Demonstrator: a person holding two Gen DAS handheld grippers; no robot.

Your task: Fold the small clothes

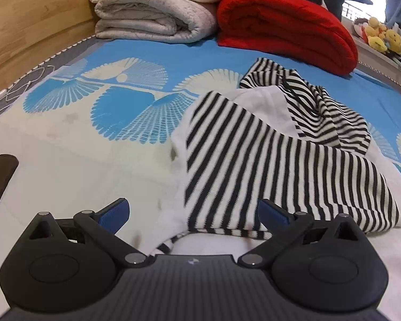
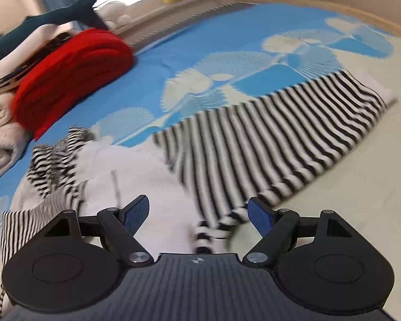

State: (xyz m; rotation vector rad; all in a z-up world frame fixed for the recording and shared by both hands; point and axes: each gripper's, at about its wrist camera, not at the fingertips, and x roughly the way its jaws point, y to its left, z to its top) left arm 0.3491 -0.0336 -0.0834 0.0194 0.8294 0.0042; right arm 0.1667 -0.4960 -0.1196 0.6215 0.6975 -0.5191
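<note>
A black-and-white striped garment (image 1: 267,165) with white panels lies partly folded on a bed covered by a blue sheet with pale fan motifs (image 1: 136,101). In the left wrist view, its broad striped panel runs from near the camera, at lower centre, away toward the upper right, where a crumpled striped section (image 1: 318,112) bunches beside a white flap. In the right wrist view, which is blurred, the same garment (image 2: 267,144) stretches as a long band from the lower centre up toward the right edge of the bed, its stripes running across the band, with a rumpled striped part (image 2: 53,160) at the left. The left tongs (image 1: 193,214) stand wide apart just above the garment's near hem, their blue-padded tips either side of the cloth and gripping nothing. The right tongs (image 2: 199,214) are likewise spread apart over the garment's white area and a narrow striped end, holding nothing. Beyond the garment, at the head of the bed, sit a folded red blanket (image 1: 286,24) and a stack of folded cream blankets (image 1: 152,8), side by side and touching. A wooden bed frame (image 1: 26,26) rises at the left, and yellow plush toys (image 1: 382,34) crowd a ledge at far right, well apart from the garment.
</note>
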